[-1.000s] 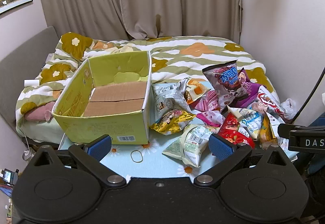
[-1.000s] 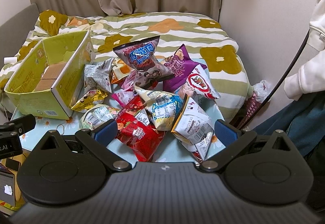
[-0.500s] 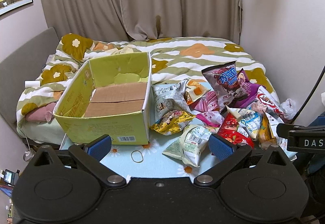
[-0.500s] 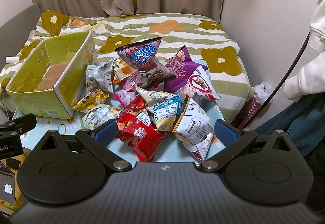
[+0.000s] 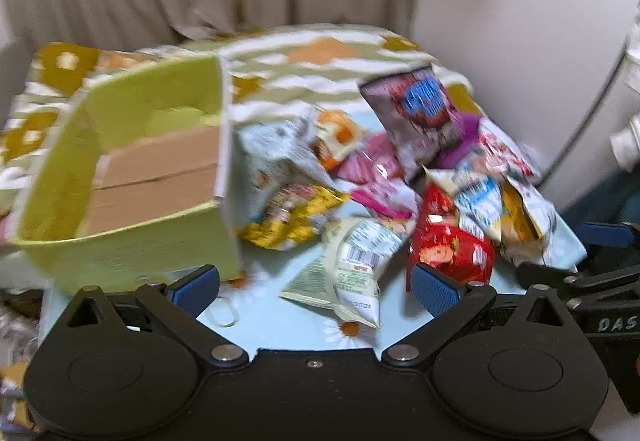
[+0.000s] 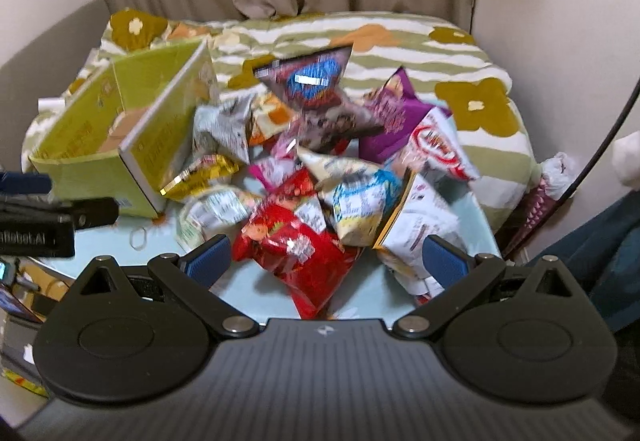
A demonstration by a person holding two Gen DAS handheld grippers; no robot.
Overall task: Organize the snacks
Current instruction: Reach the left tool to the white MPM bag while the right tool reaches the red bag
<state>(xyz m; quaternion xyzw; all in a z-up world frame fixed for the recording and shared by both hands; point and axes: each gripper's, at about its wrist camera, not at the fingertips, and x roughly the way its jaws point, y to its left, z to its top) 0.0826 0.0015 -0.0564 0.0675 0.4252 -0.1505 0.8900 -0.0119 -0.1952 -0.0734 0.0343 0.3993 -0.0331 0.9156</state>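
Both hand-held grippers (left [image 5: 314,289], right [image 6: 328,260]) gape wide, holding nothing, above the snack pile [image 6: 320,177].

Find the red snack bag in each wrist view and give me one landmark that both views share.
Left wrist view: the red snack bag lies right of centre, just above the left gripper's right fingertip.
Right wrist view: the red snack bag lies at centre, low in the pile, between the right gripper's fingertips.
Shared landmark: the green box, left of the pile in both.
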